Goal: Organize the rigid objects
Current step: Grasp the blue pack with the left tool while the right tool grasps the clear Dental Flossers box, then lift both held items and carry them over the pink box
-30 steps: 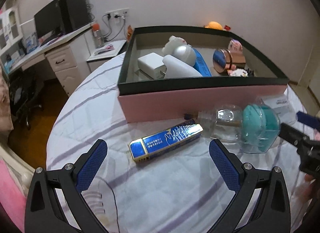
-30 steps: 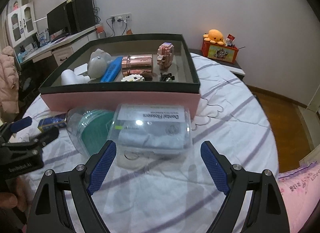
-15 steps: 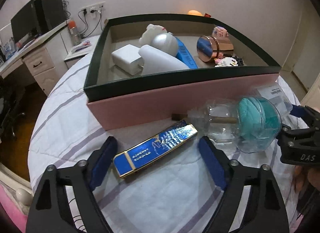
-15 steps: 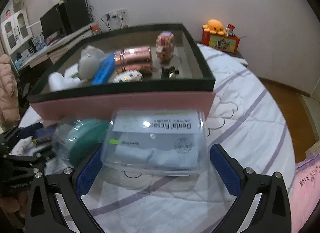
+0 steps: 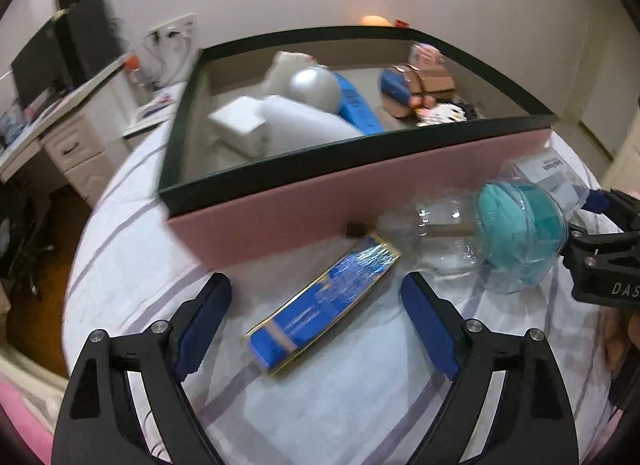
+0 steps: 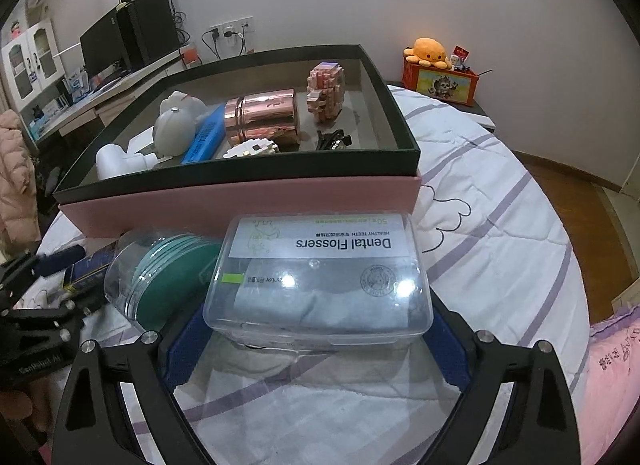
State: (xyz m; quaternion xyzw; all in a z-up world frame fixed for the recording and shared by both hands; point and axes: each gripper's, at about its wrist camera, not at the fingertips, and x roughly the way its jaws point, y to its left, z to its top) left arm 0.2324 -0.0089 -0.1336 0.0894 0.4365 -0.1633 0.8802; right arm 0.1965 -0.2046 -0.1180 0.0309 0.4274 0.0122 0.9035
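A shiny blue box with gold edges lies on the striped white cloth, between the fingers of my left gripper. Those jaws are opening and the pads stand clear of the box. A clear plastic dental flossers box sits between the blue pads of my right gripper; these jaws are closing and the pads meet its two sides. Beside it lies a clear jar with a teal insert. Behind all of them stands a pink storage box with a dark green rim.
The storage box holds a copper tin, a wooden block puzzle, a blue bar and white items. The round table's edge curves close on the right. A desk stands at the far left, and an orange plush on a side table.
Both grippers have come closer to their objects. The left jaws narrowed around the blue box, then widened again. The right jaws spread, slid past the flossers box and came in against it.
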